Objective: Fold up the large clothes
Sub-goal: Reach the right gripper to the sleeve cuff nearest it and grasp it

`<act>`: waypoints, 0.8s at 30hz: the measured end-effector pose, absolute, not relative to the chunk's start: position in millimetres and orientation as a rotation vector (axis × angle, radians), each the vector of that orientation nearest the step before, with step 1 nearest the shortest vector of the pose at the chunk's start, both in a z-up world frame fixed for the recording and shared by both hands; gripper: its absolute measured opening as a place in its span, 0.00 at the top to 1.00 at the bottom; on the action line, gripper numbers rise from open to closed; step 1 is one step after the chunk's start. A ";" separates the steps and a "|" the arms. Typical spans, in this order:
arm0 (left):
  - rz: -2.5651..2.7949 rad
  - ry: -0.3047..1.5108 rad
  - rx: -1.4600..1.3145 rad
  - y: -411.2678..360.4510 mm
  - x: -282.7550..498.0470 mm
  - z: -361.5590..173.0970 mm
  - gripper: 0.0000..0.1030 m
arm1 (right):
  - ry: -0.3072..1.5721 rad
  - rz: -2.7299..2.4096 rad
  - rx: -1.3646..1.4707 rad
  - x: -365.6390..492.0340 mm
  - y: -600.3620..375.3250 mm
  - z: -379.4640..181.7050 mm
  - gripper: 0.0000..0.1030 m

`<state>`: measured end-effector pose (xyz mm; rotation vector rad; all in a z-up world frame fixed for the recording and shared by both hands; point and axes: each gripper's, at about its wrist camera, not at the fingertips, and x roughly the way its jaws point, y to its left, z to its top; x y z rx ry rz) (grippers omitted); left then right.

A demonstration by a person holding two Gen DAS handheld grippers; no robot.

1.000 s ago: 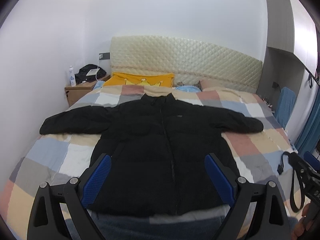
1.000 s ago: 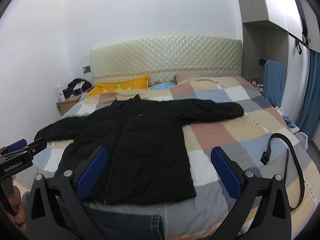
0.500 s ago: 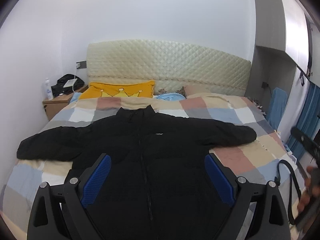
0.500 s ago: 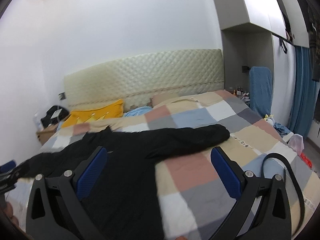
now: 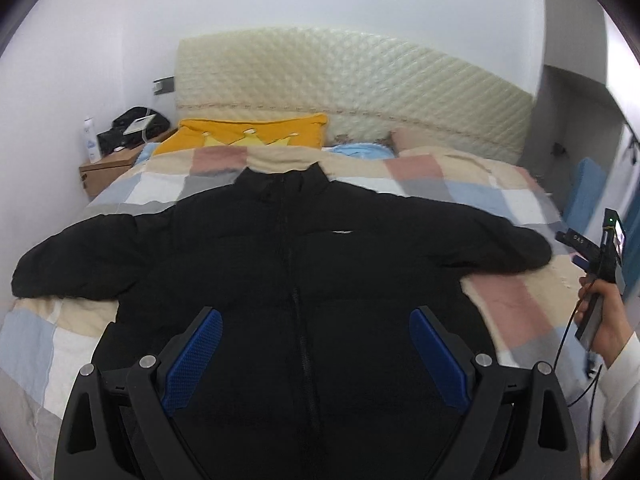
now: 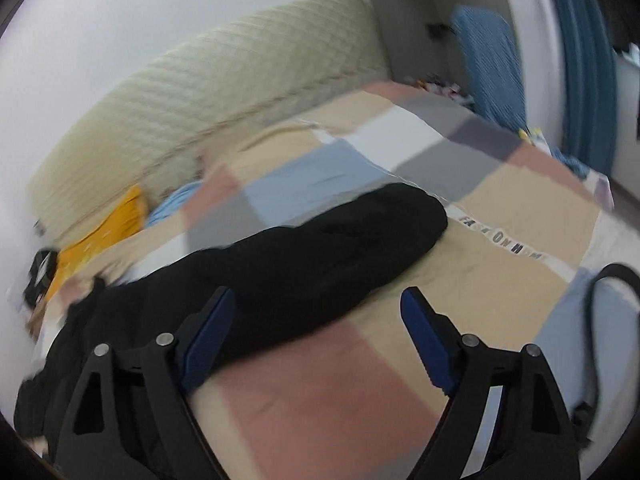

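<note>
A black puffer jacket (image 5: 296, 264) lies face up on the checked bedspread (image 5: 440, 188), zipped, both sleeves spread out sideways. My left gripper (image 5: 316, 312) hovers open above the jacket's lower front, nothing between its blue pads (image 5: 192, 356). In the right wrist view the jacket's right sleeve (image 6: 320, 256) stretches across the bedspread (image 6: 500, 224). My right gripper (image 6: 318, 296) hangs just above that sleeve near its cuff end, jaws closing but still wide, pads clear of the fabric. A hand holds the right gripper's handle (image 5: 600, 264) at the right edge of the left wrist view.
A quilted cream headboard (image 5: 360, 92) backs the bed, with a yellow pillow (image 5: 248, 136) and a blue cloth (image 5: 360, 150) below it. A nightstand (image 5: 108, 168) with a bottle and a black bag stands far left. A black strap (image 6: 608, 280) lies at the bed's right side.
Both grippers have moved in over the bed and lower. The right one swung right and rolled, now over the right sleeve, and its jaws have narrowed a little. The left stays wide open.
</note>
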<state>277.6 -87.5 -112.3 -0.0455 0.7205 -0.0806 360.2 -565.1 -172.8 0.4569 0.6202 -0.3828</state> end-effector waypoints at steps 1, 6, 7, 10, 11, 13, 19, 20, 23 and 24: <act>-0.072 0.725 -0.044 -86.7 282.3 -119.0 0.08 | 0.627 -0.403 0.487 370.8 -576.1 -185.0 0.18; -0.073 0.786 -0.051 -86.1 304.5 -150.0 0.08 | 0.617 -0.485 0.677 403.7 -630.2 -242.1 0.18; -0.064 0.795 -0.047 -85.4 308.8 -155.7 0.08 | 0.608 -0.485 0.708 409.9 -640.5 -252.4 0.18; -0.042 0.809 -0.031 -84.2 321.3 -170.4 0.08 | 0.544 -0.496 0.777 425.8 -661.5 -275.1 0.18; -0.031 0.813 -0.023 -84.0 325.9 -175.1 0.08 | 0.526 -0.497 0.810 431.7 -667.4 -282.8 0.19; -0.008 0.833 -0.016 -83.0 334.5 -182.1 0.08 | 0.491 -0.494 0.887 439.9 -674.8 -295.2 0.32; 0.015 0.841 -0.061 -72.8 343.2 -190.5 0.08 | 0.452 -0.491 0.804 453.5 -678.3 -291.9 0.89; 0.008 0.848 -0.071 -72.2 343.9 -191.0 0.08 | 0.454 -0.491 0.801 450.9 -681.2 -288.7 0.91; -0.010 0.838 -0.073 -73.8 339.2 -188.5 0.08 | 0.448 -0.520 0.762 442.1 -689.9 -268.5 0.94; -0.007 0.827 -0.060 -74.7 336.1 -187.4 0.08 | 0.442 -0.526 0.745 438.5 -691.0 -258.2 0.95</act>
